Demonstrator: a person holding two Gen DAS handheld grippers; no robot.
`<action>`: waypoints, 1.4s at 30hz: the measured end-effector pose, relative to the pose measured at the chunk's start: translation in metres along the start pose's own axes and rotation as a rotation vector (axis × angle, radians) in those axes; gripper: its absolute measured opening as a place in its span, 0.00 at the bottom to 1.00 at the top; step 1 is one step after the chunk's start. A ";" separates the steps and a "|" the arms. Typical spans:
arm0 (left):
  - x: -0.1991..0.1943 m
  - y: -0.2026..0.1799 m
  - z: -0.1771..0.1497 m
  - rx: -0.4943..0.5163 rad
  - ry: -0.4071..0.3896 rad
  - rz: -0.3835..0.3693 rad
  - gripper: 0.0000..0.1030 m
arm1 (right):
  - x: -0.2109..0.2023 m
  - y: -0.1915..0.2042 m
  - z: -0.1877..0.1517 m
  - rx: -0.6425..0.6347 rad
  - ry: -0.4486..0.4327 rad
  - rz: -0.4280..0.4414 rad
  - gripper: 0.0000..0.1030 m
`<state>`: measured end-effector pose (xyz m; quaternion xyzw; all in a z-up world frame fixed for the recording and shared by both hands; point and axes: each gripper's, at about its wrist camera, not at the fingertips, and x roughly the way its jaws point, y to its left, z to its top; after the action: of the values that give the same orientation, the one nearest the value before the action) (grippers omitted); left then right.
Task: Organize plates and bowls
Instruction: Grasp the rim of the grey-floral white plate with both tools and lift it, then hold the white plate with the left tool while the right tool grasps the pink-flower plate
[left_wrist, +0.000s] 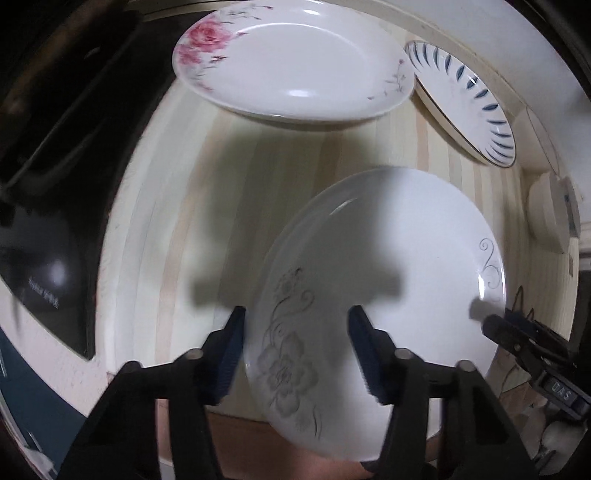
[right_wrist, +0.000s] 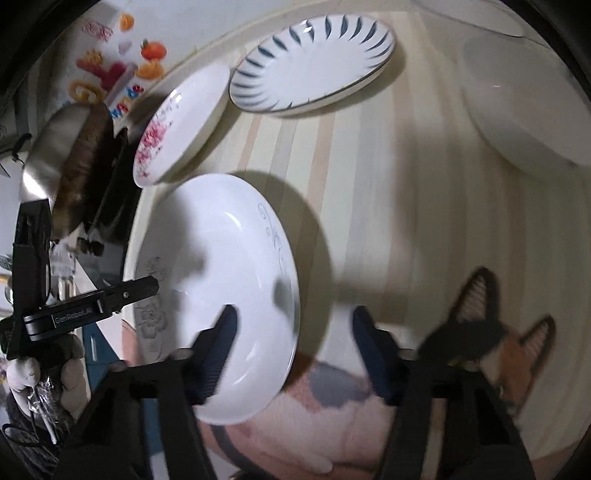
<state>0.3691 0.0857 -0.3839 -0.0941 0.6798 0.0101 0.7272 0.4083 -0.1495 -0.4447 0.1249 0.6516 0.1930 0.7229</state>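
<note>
A pale wooden worktop (left_wrist: 177, 206) of glued strips in cream and tan carries the crockery, with a glossy black appliance (left_wrist: 44, 258) off its left edge. The grey-flower plate (left_wrist: 388, 258), round, smooth glazed white with faint scrollwork, overhangs the near edge. The left gripper (left_wrist: 297, 336) straddles that plate's left rim, its ribbed blue pads half spread and not pressing; the right gripper (right_wrist: 293, 341) straddles the right rim likewise, partly parted, gripping nothing. Toward the far edge lie the rose plate (left_wrist: 295, 70) and, just beside it, the blue-leaf plate (left_wrist: 465, 99) with dark dashes round its rim. A plain white dish (right_wrist: 528, 103) sits near the right edge.
</note>
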 end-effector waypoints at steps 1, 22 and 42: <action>0.001 -0.001 0.000 0.004 -0.003 0.006 0.50 | 0.006 0.000 0.003 -0.004 0.015 0.001 0.41; -0.046 -0.061 -0.047 0.037 -0.074 -0.049 0.45 | -0.039 -0.032 -0.010 0.022 0.005 0.047 0.16; -0.016 -0.140 -0.044 0.205 -0.011 -0.060 0.45 | -0.075 -0.133 -0.053 0.196 -0.035 0.032 0.16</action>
<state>0.3446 -0.0566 -0.3534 -0.0392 0.6703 -0.0807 0.7366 0.3657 -0.3049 -0.4413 0.2088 0.6525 0.1374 0.7154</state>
